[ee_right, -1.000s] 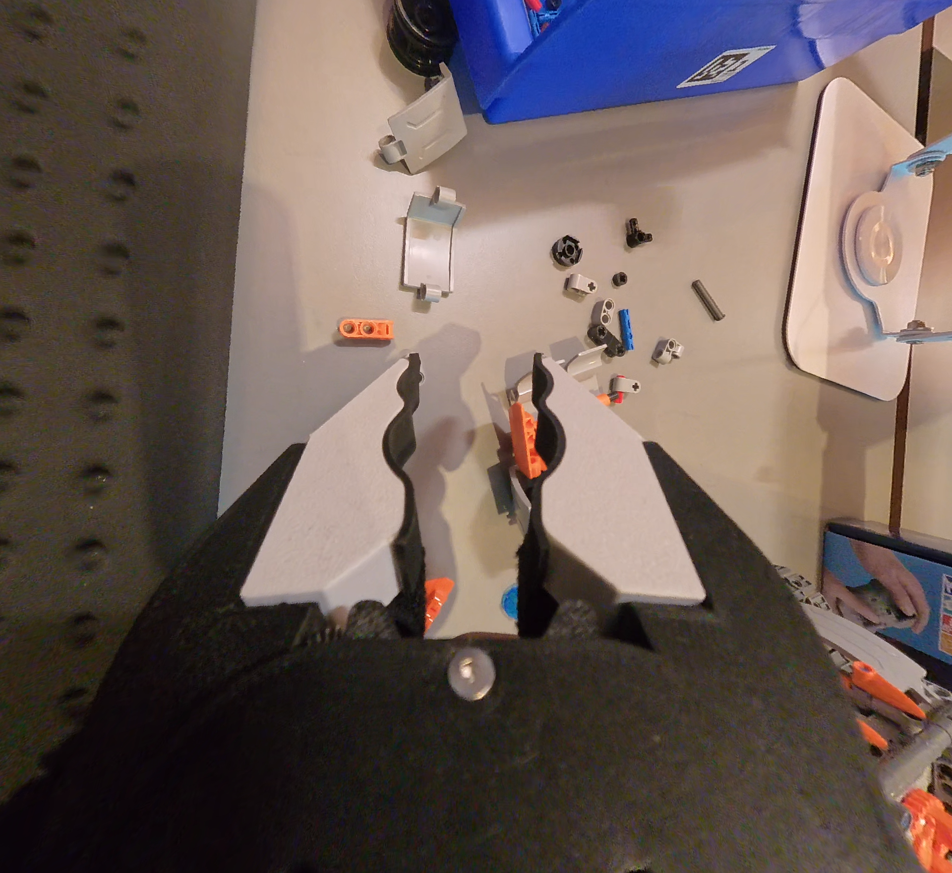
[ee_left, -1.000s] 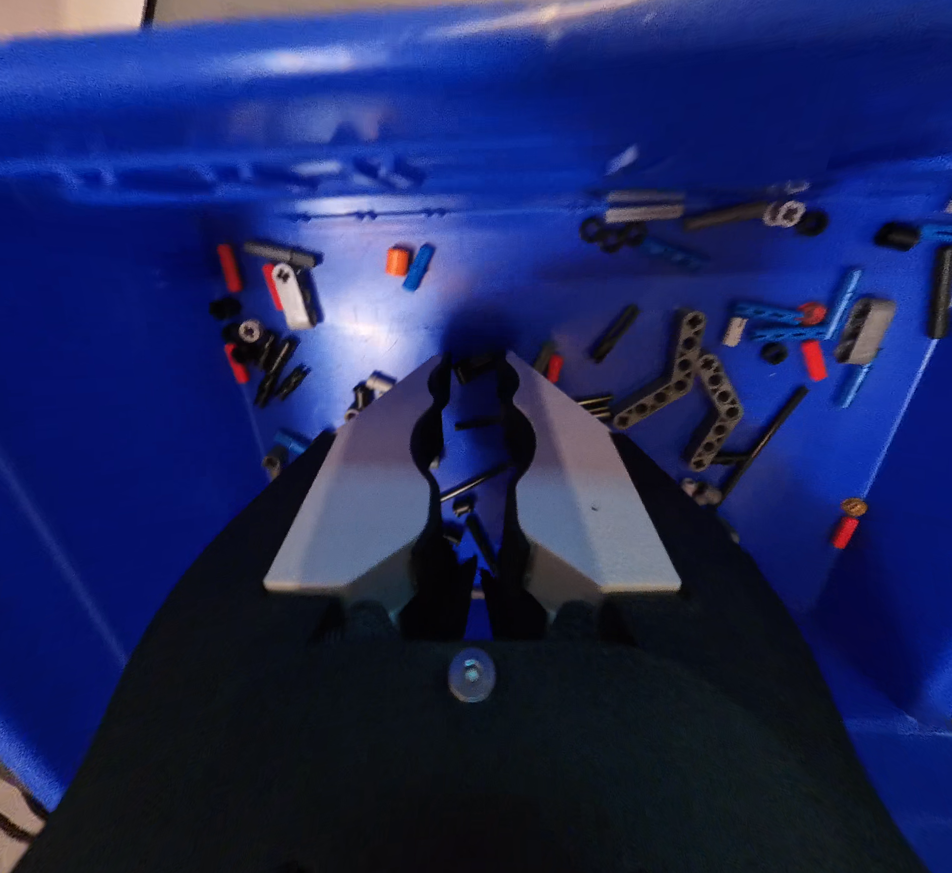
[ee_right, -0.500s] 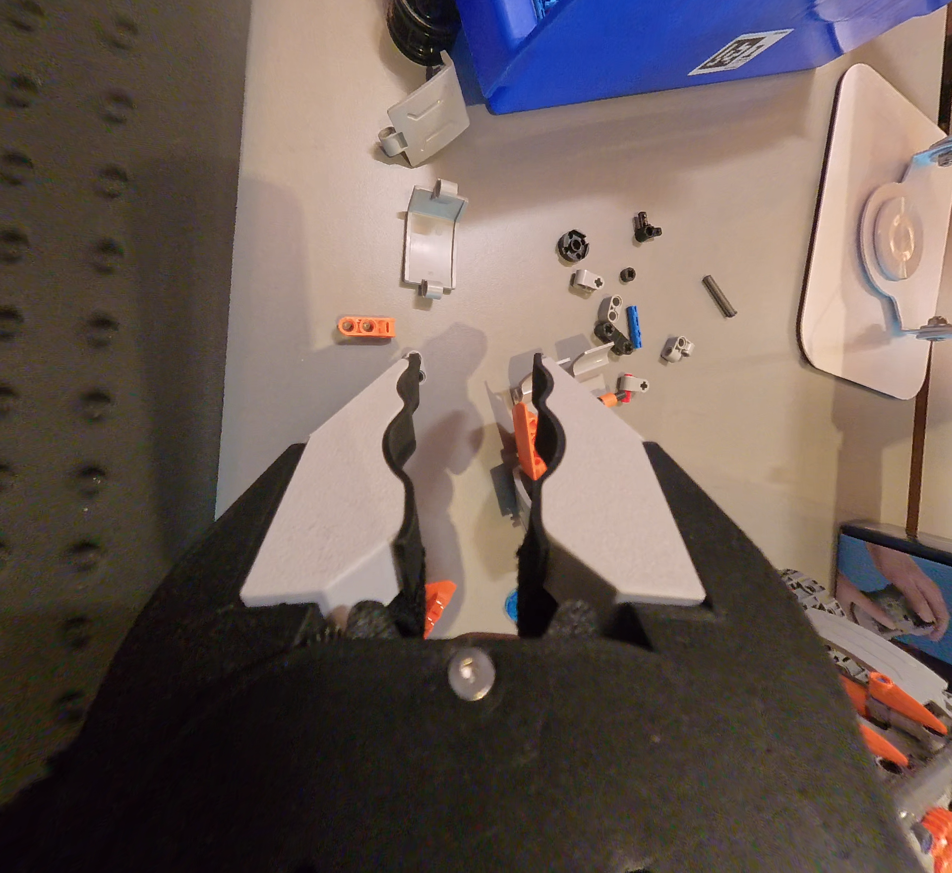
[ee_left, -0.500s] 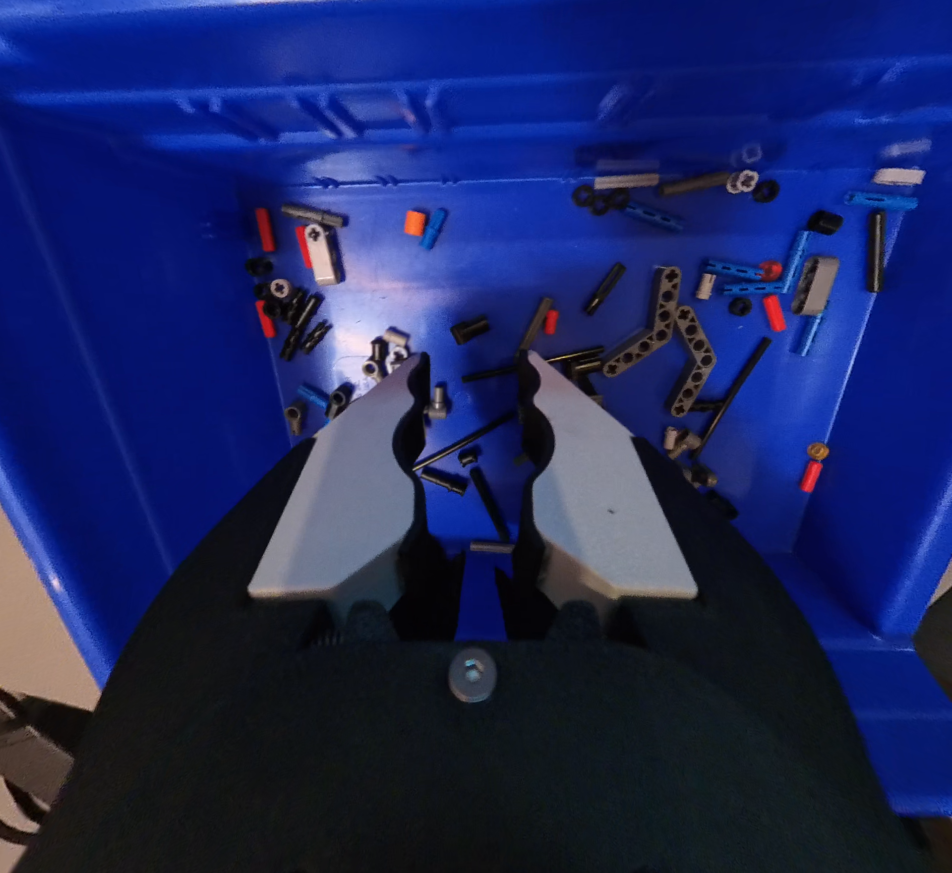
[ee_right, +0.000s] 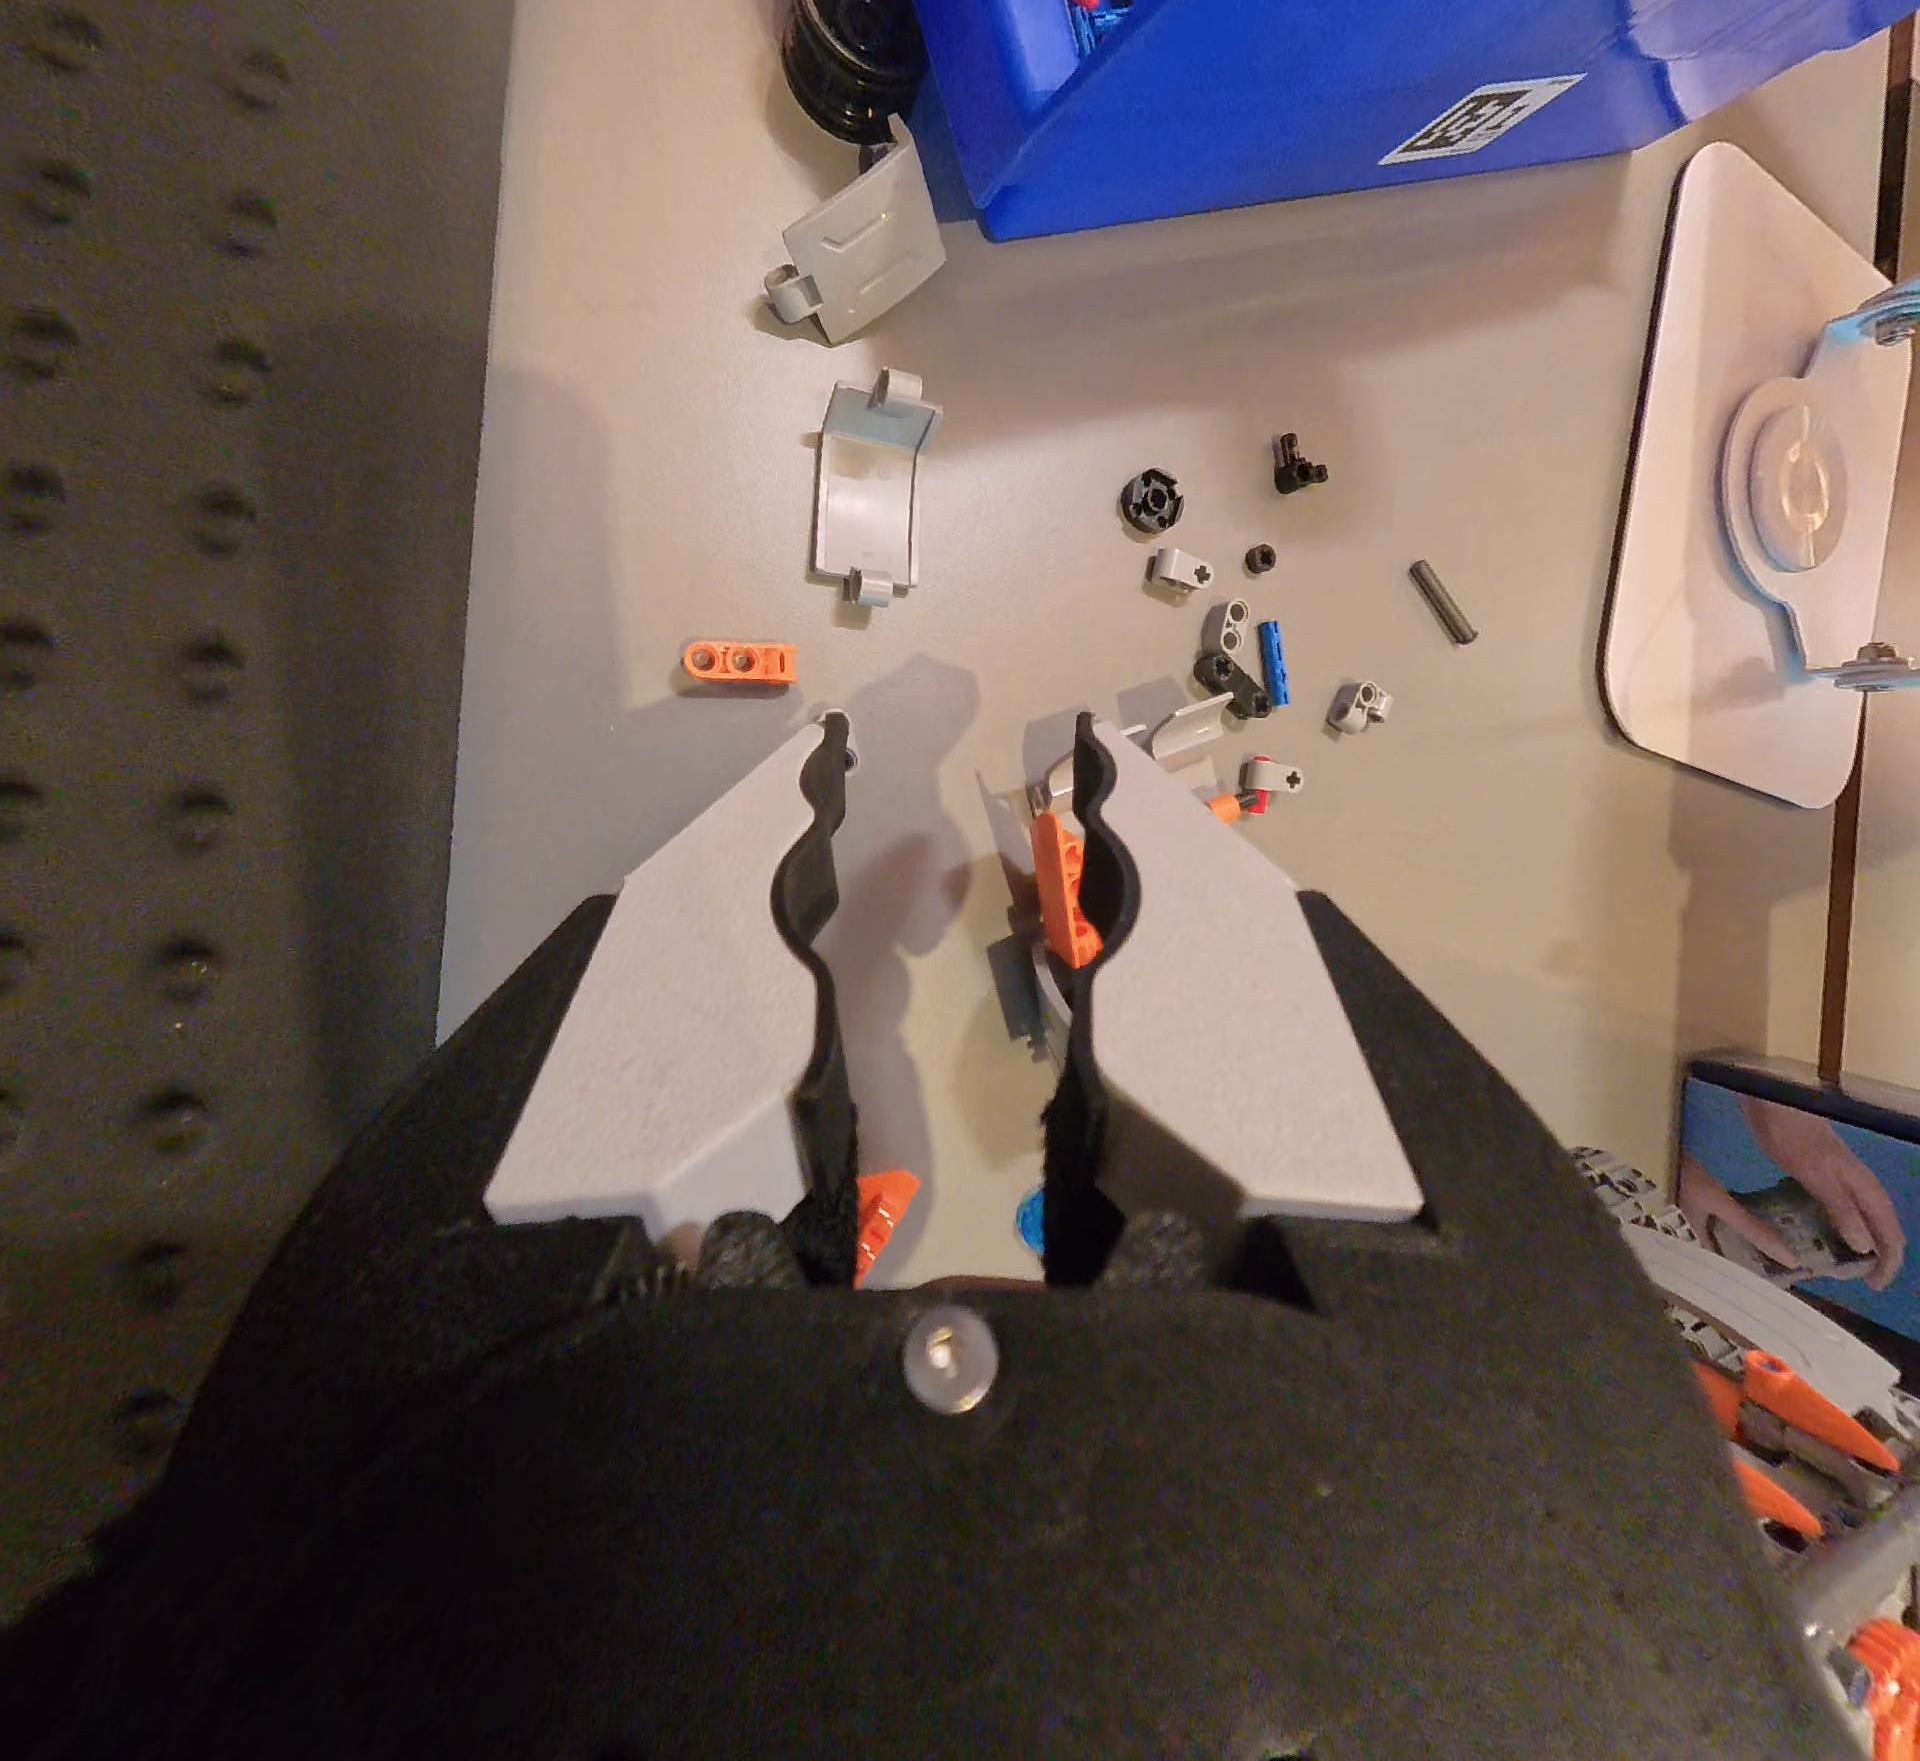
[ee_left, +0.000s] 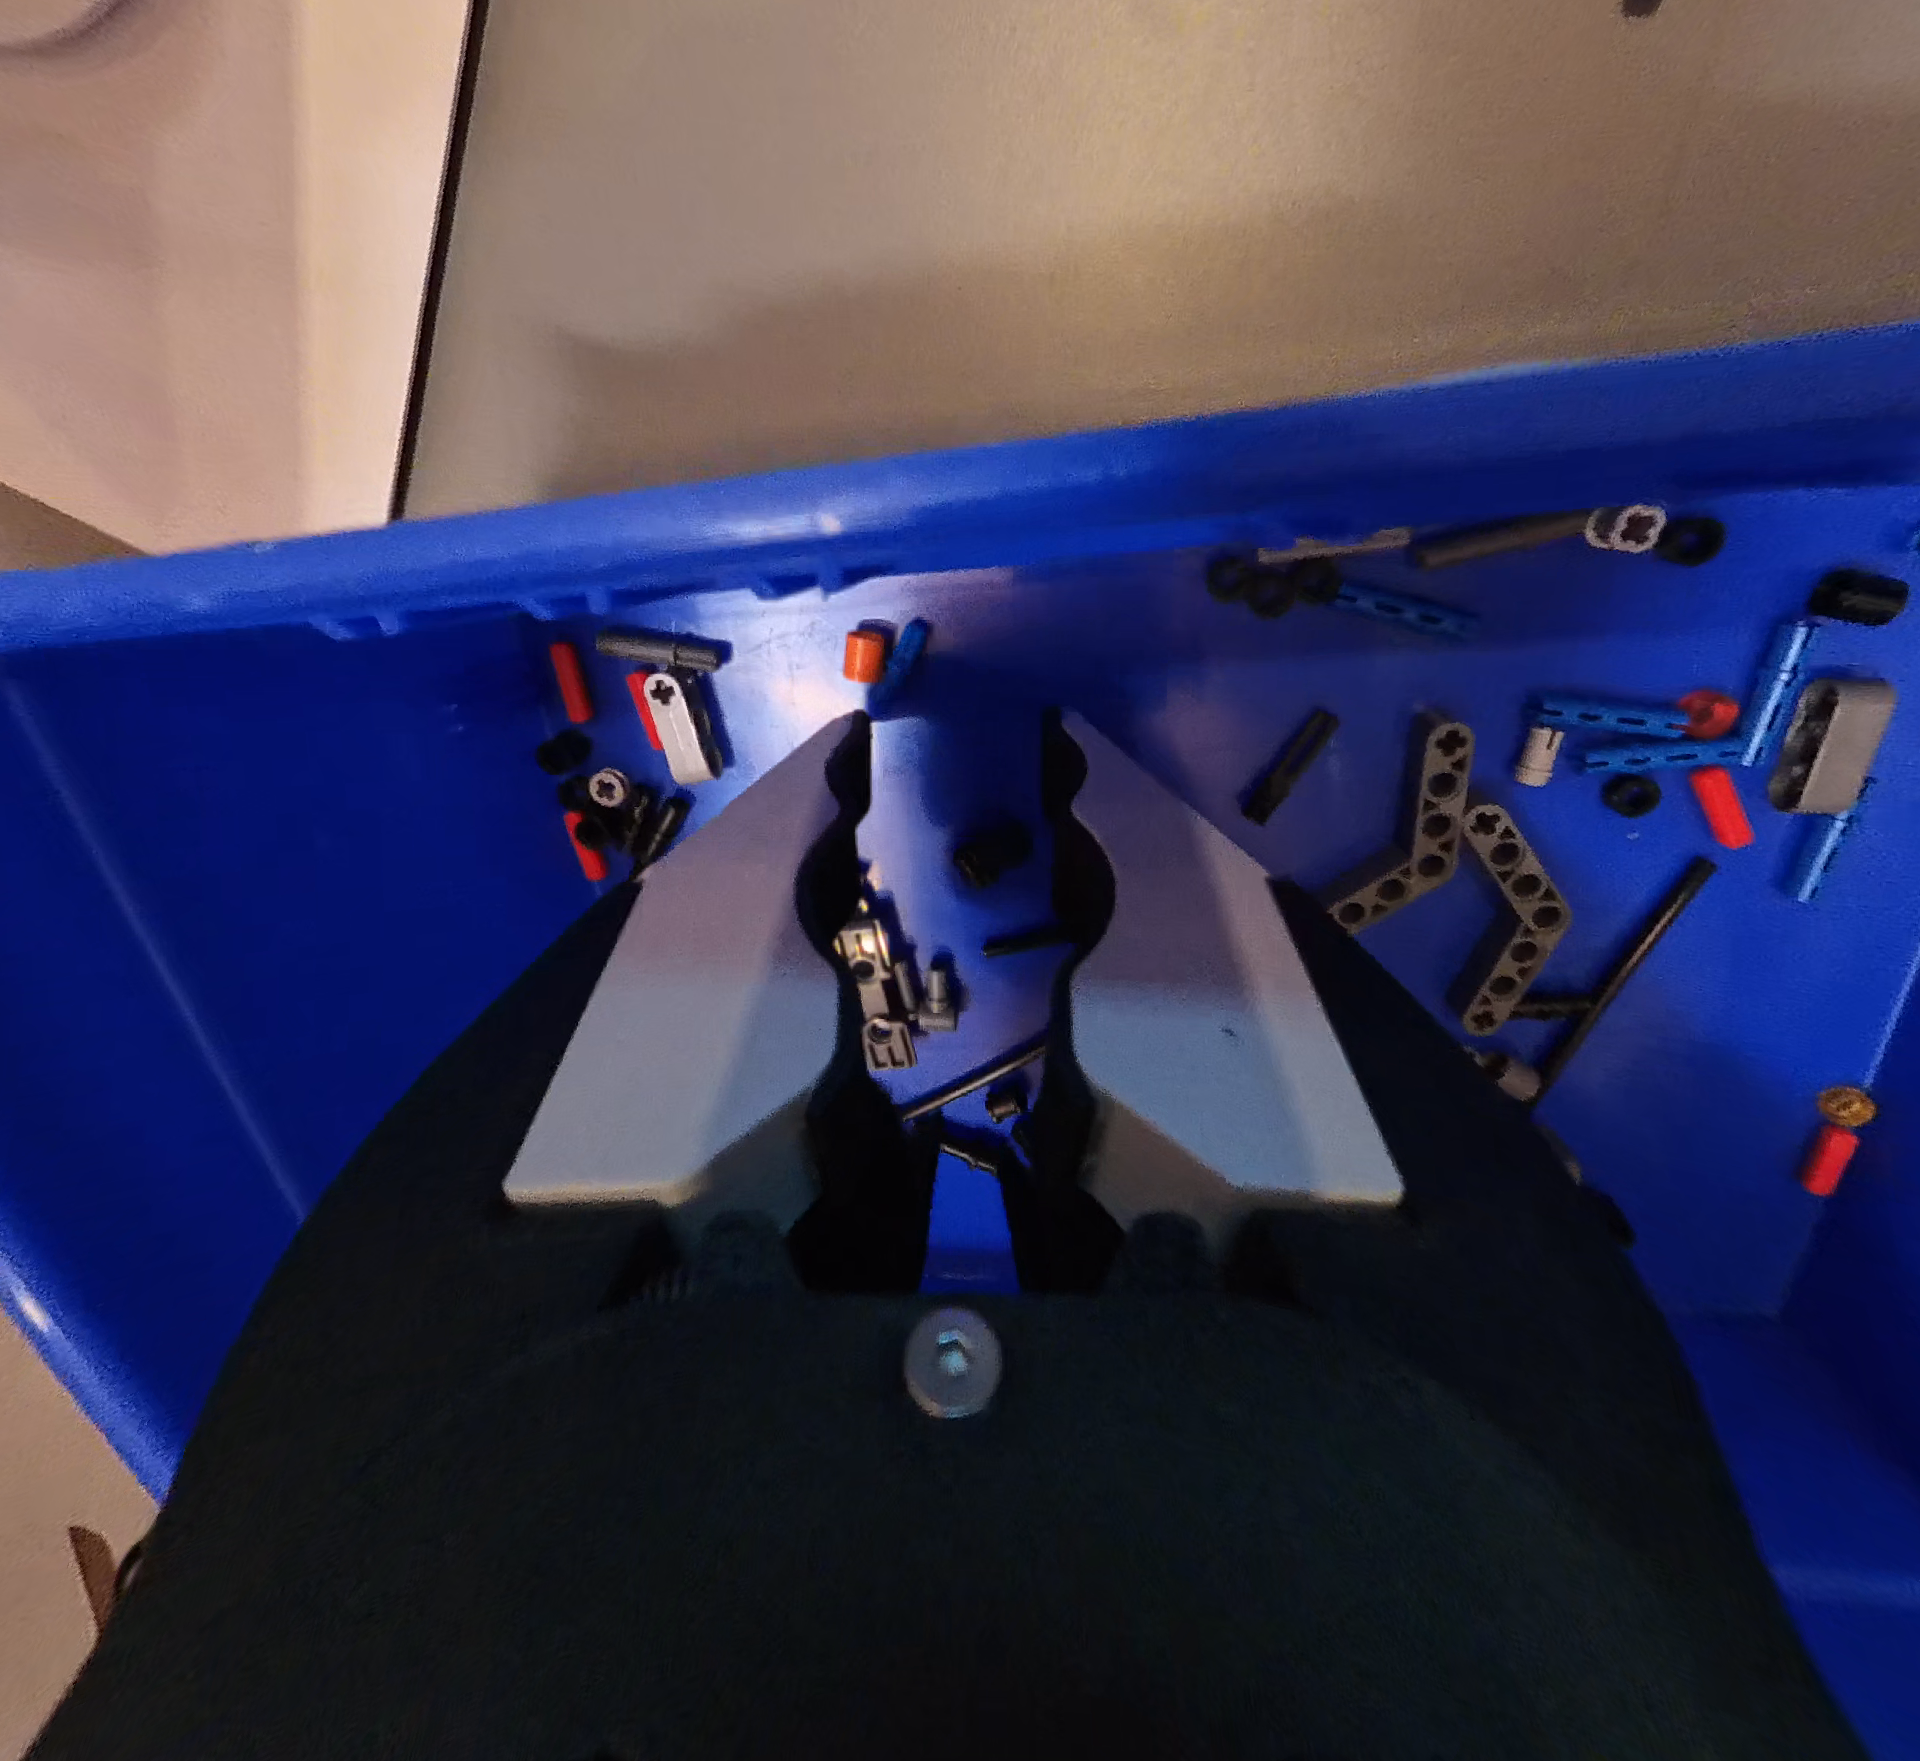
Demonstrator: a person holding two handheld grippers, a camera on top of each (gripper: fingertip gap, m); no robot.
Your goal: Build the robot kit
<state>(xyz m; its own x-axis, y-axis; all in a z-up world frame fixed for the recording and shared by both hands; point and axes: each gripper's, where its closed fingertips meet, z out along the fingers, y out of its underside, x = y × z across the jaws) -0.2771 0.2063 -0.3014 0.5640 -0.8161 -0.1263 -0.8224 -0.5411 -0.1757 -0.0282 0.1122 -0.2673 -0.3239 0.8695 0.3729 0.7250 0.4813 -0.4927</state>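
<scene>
My left gripper (ee_left: 951, 724) is open over the inside of a blue bin (ee_left: 260, 932). Several small black, grey, red and blue building parts lie on the bin's floor. A grey connector piece (ee_left: 883, 994) and a small black piece (ee_left: 992, 854) show between the fingers; the grey one is close to the left pad. My right gripper (ee_right: 956, 729) is open and empty above a pale table (ee_right: 644, 361). An orange piece (ee_right: 1060, 890) on a grey part lies close beside its right finger.
On the table lie two grey panels (ee_right: 862, 257) (ee_right: 873, 485), an orange beam (ee_right: 740, 662) and a cluster of small parts (ee_right: 1236, 662). The blue bin (ee_right: 1351, 18) and a black tyre (ee_right: 847, 28) stand at the far edge. A white board (ee_right: 1745, 485) is at right, a box (ee_right: 1797, 1192) at lower right. Tip to tip, the grippers are about 25 cm apart.
My left gripper has opened wider and its view has tilted up, so the bin sits lower and the table beyond it shows. The right gripper has barely moved.
</scene>
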